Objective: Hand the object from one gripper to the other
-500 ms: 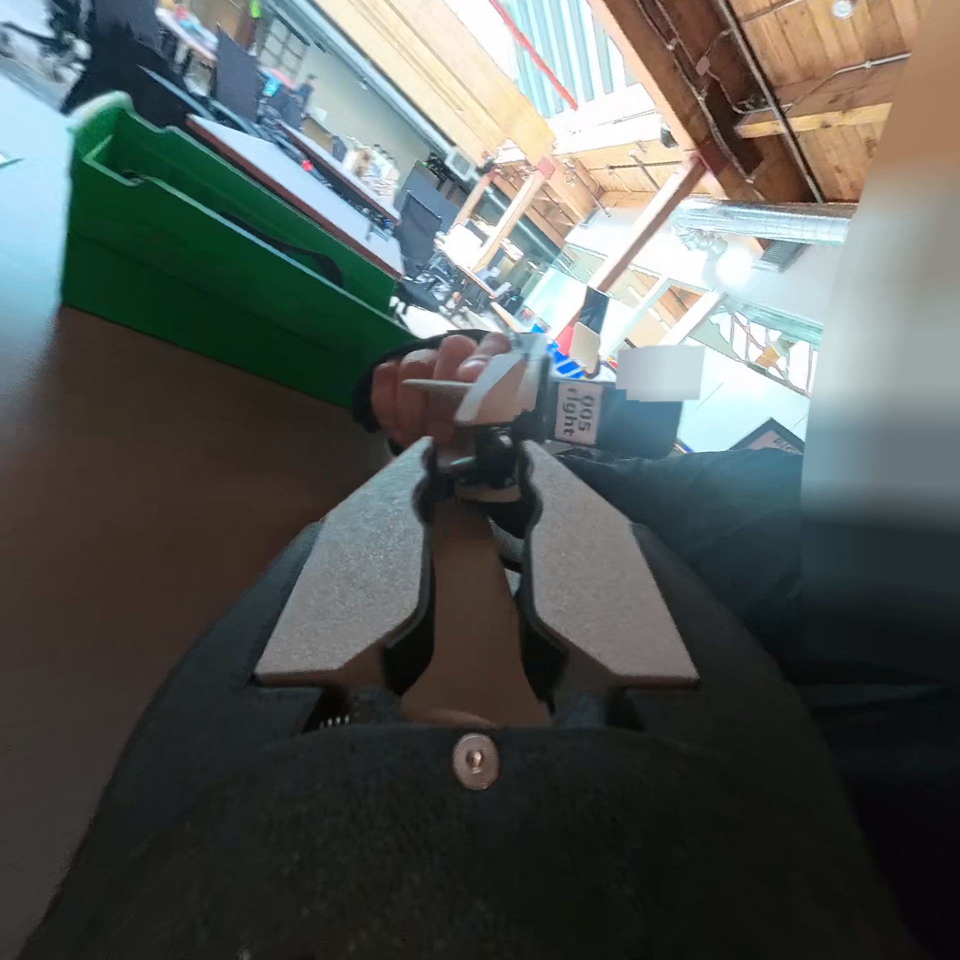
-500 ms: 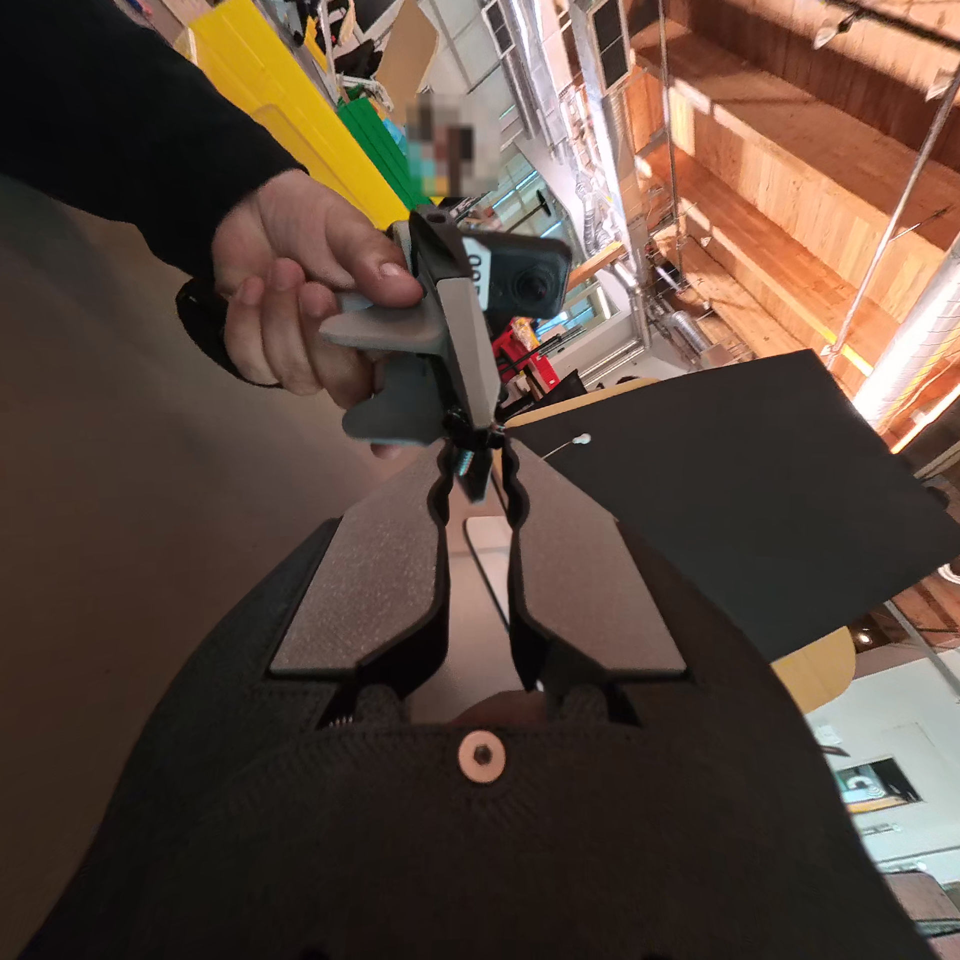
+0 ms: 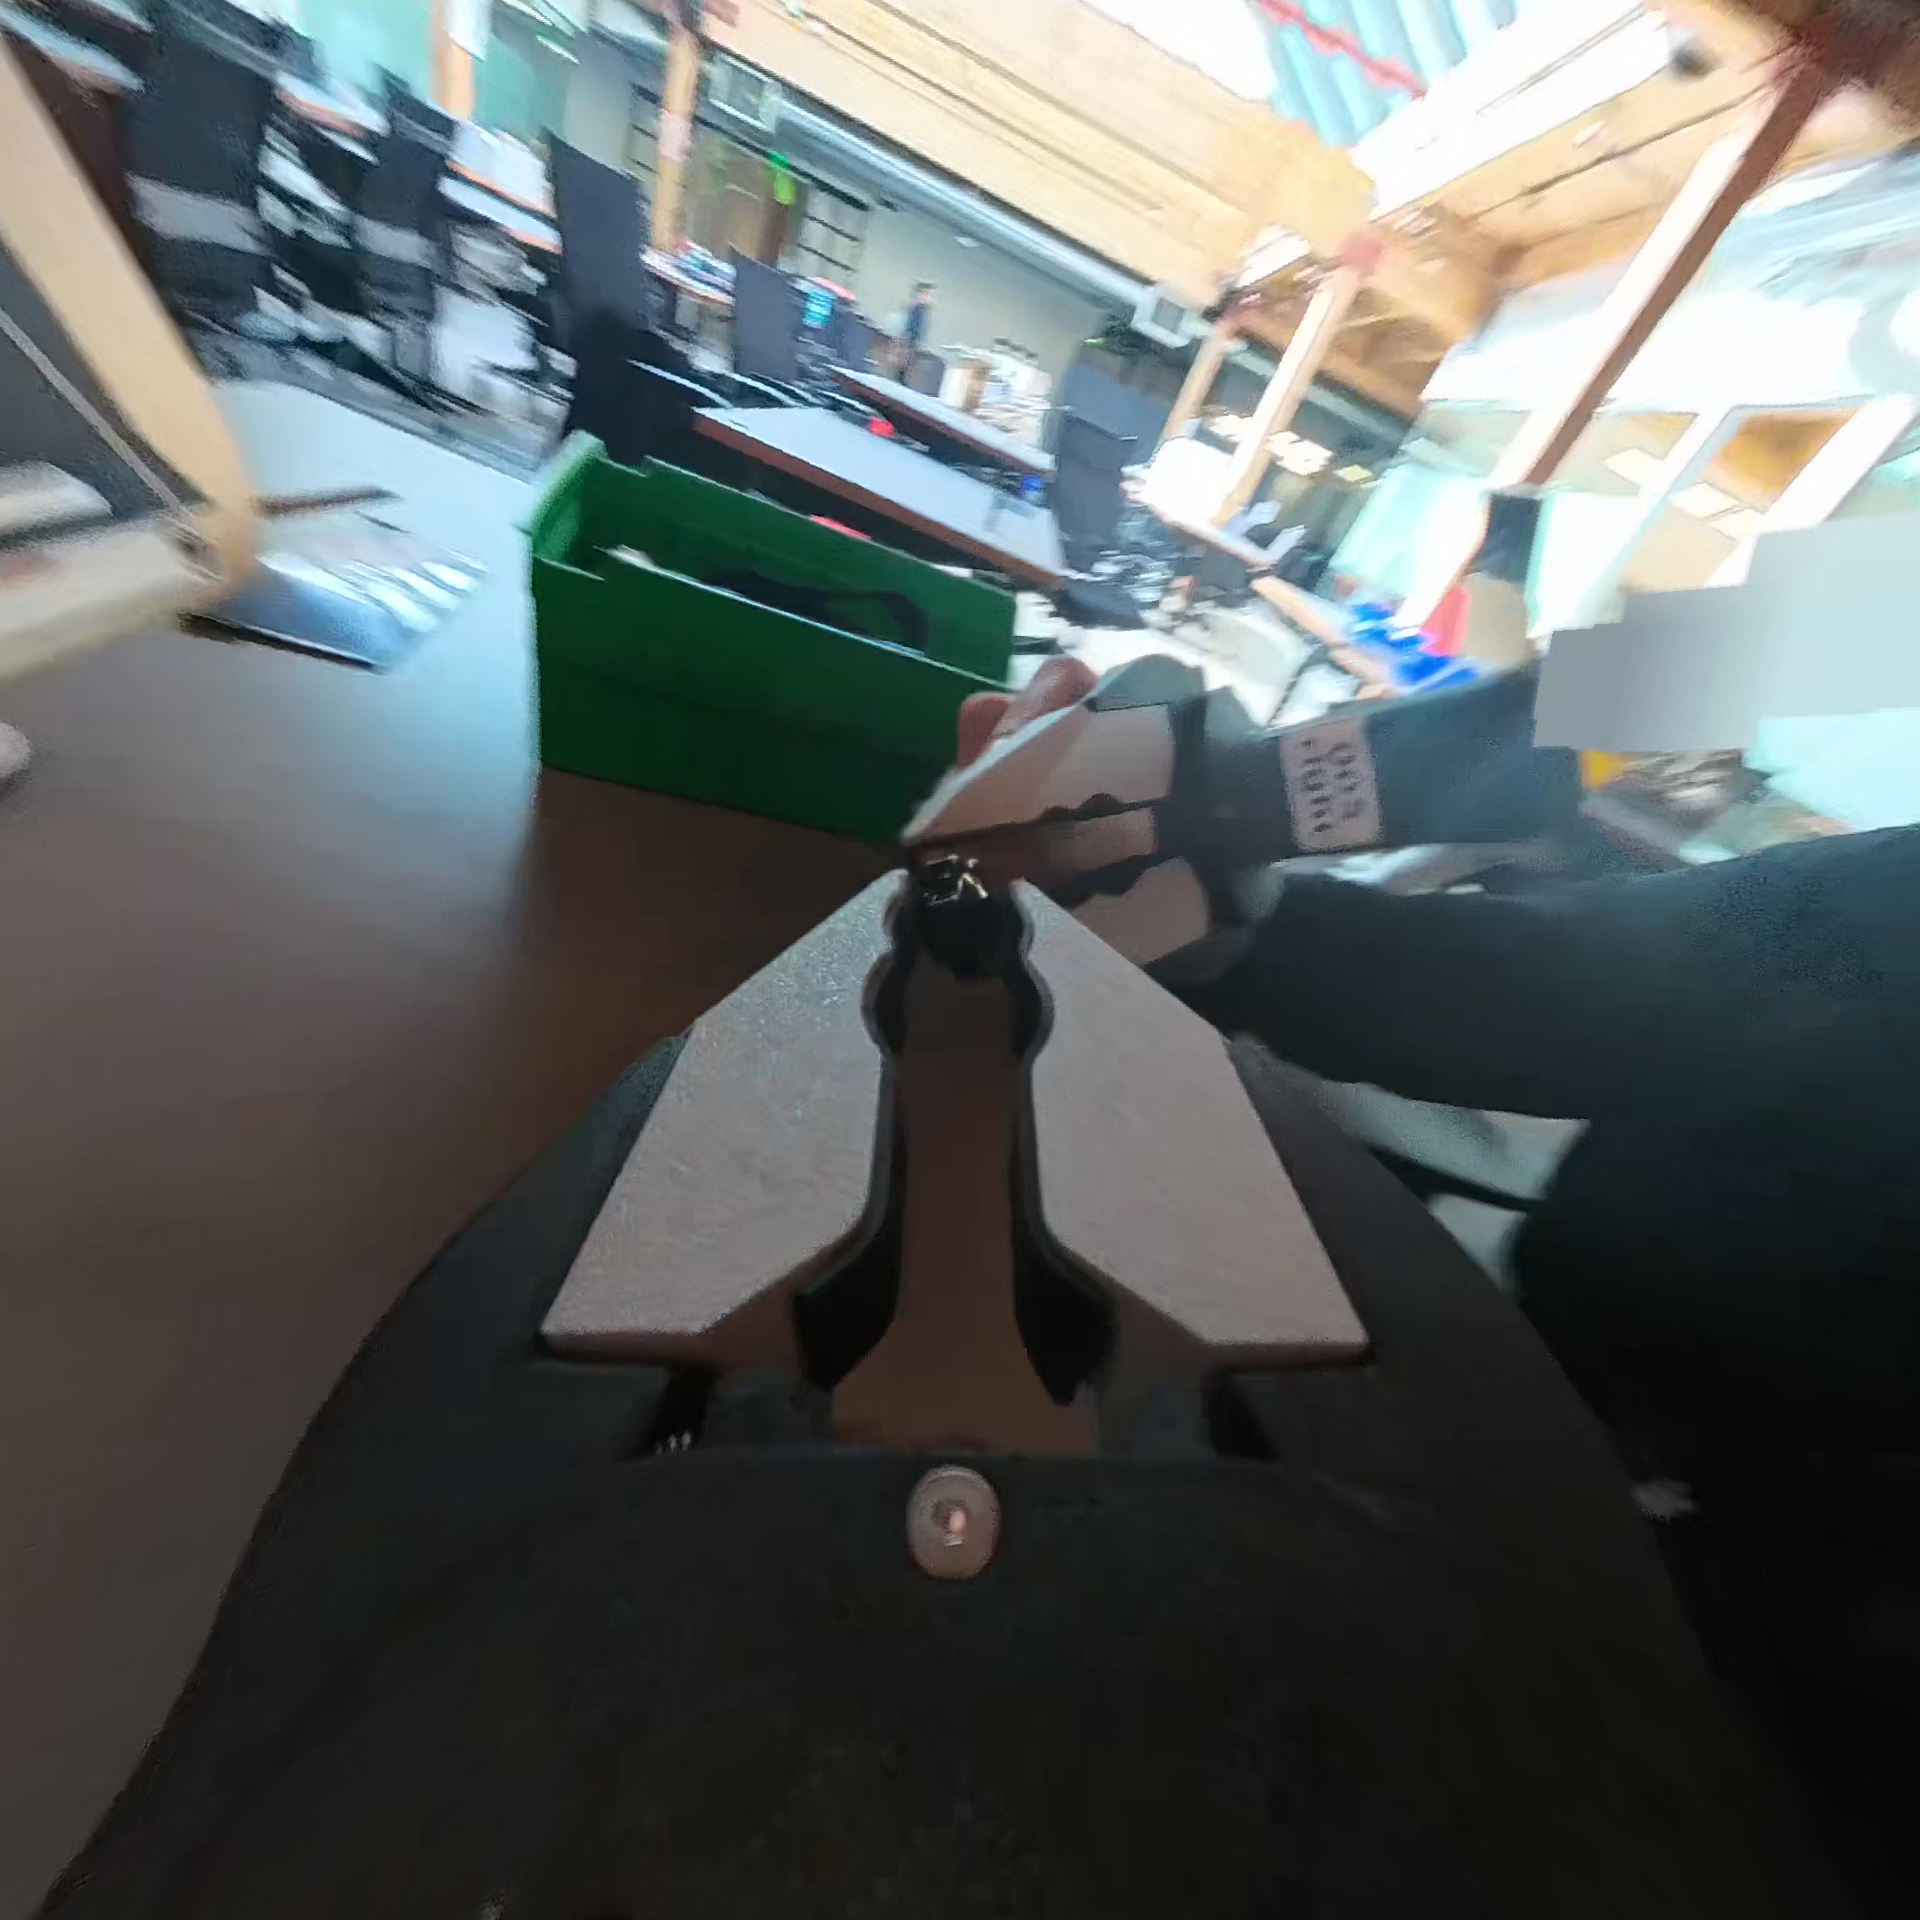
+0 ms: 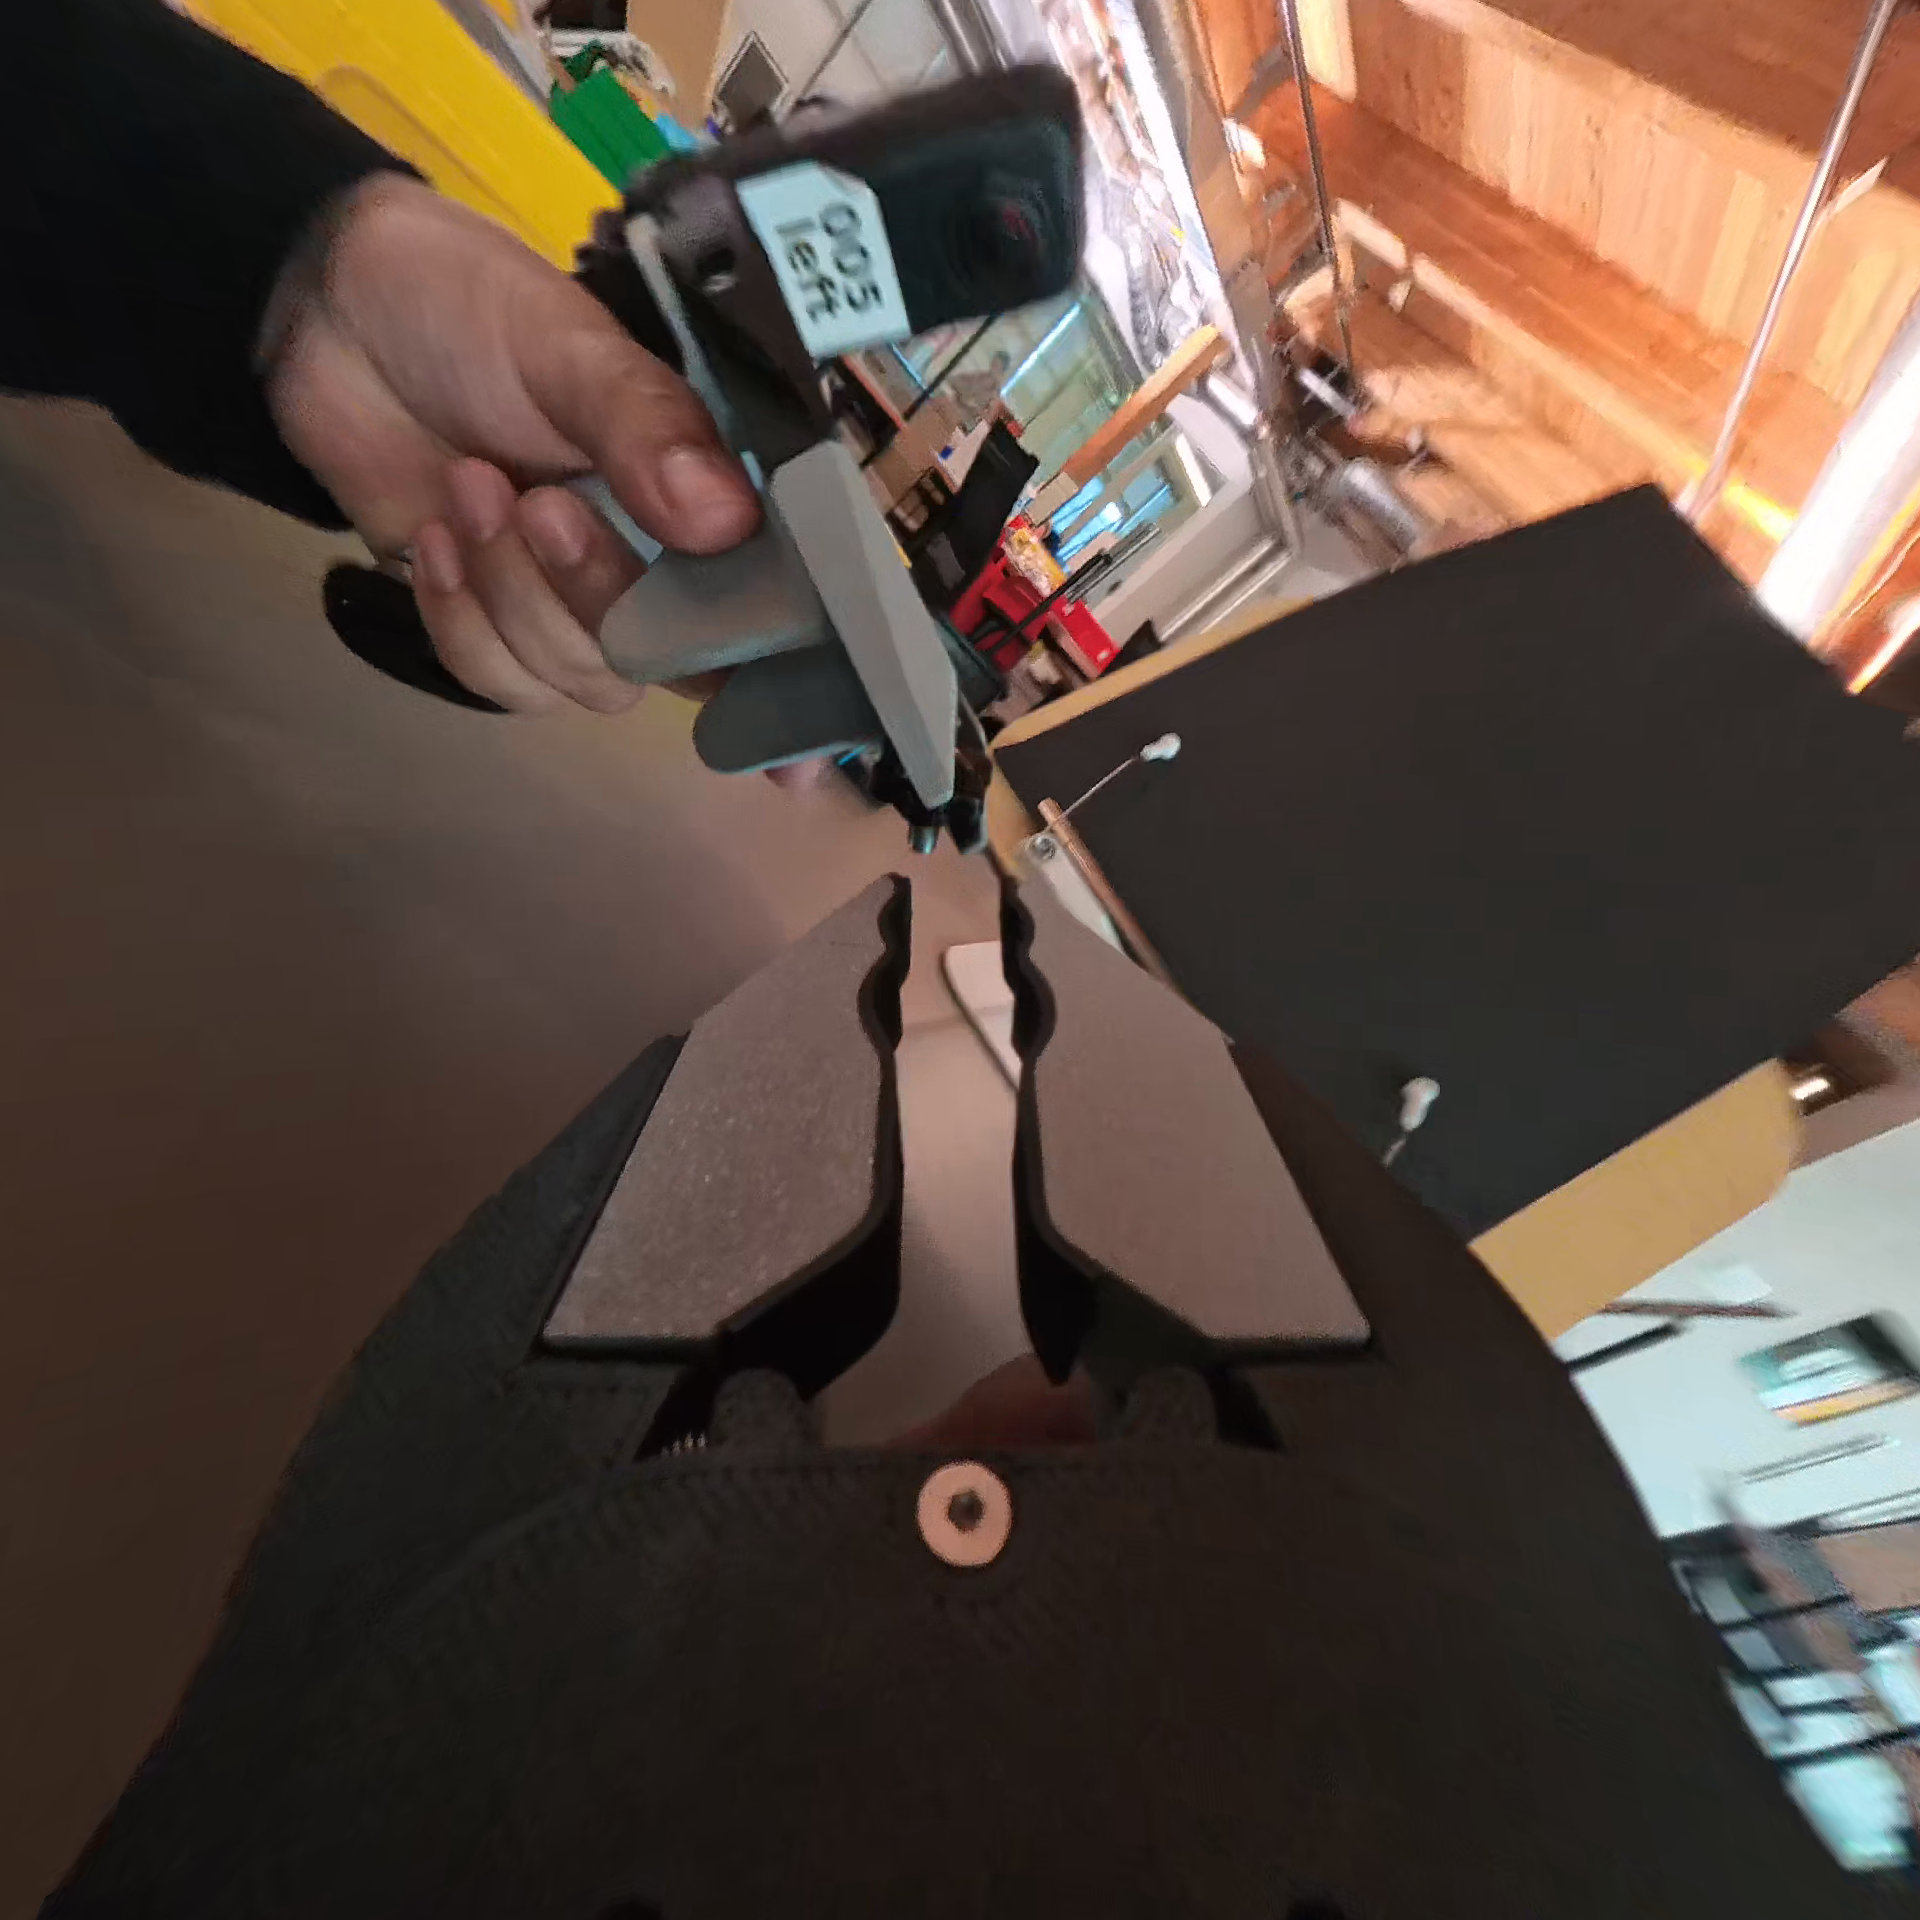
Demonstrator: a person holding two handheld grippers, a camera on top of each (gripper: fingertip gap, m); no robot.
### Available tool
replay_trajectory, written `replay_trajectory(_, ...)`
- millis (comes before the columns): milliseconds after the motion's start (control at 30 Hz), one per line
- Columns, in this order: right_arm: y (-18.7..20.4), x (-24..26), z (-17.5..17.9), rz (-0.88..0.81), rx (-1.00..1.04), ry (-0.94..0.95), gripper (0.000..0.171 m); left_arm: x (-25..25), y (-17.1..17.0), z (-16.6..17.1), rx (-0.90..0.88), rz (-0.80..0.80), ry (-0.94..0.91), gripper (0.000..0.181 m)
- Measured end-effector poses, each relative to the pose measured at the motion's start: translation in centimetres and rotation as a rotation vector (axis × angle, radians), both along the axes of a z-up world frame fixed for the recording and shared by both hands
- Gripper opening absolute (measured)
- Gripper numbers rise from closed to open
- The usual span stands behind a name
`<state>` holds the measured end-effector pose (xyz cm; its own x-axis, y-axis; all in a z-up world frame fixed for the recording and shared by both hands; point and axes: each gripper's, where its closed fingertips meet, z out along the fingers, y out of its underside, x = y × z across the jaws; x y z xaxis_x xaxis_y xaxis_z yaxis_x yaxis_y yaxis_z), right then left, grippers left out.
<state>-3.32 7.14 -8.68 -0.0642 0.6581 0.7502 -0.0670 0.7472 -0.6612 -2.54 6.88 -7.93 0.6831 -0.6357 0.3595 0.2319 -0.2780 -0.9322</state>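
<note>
A small black object with metal parts [image 3: 951, 925] sits between the tips of my left gripper [image 3: 956, 888], which is shut on it above the brown table [image 3: 312, 935]. In the right wrist view a hand [image 4: 468, 416] holds the left gripper [image 4: 940, 821] with the object [image 4: 925, 831] at its tips. My right gripper [image 4: 956, 899] is open and empty, its tips a short way below the object and apart from it. It also shows in the left wrist view [image 3: 997, 831], just right of the object.
A green bin [image 3: 727, 675] stands on the table behind the grippers. A flat grey item [image 3: 343, 603] lies at the far left. A black panel with a wooden edge [image 4: 1455, 831] stands right of the grippers. A yellow bin [image 4: 436, 94] is farther back. Left and right tips are no more than a few centimetres apart.
Both grippers were closed around the object. The right gripper has opened and drawn back, and the object stays in the left gripper. Both views have swung.
</note>
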Motion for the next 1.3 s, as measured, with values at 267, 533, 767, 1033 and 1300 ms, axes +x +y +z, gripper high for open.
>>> replay_trajectory(267,-0.8,0.2,-2.3,0.324,-0.954,-0.546,0.052,0.2,0.3,-0.8,0.408,0.229,0.773,0.013)
replay_trajectory(533,-2.5,1.5,-0.7,0.531,-1.129,-0.617,0.038,2.6,0.0,-1.3,0.617,0.222,0.997,0.012)
replay_trajectory(767,-2.7,1.2,-0.8,0.536,-1.106,-0.622,0.024,2.0,0.3,-1.5,0.607,0.253,0.996,0.013)
replay_trajectory(1033,-3.0,1.5,-0.7,0.615,-1.258,-0.689,0.015,2.3,-0.2,-1.6,0.674,0.246,1.139,0.015)
replay_trajectory(1300,0.7,0.3,-1.0,0.358,-1.050,-0.522,0.013,1.4,-0.3,-0.8,0.530,0.229,0.874,0.039)
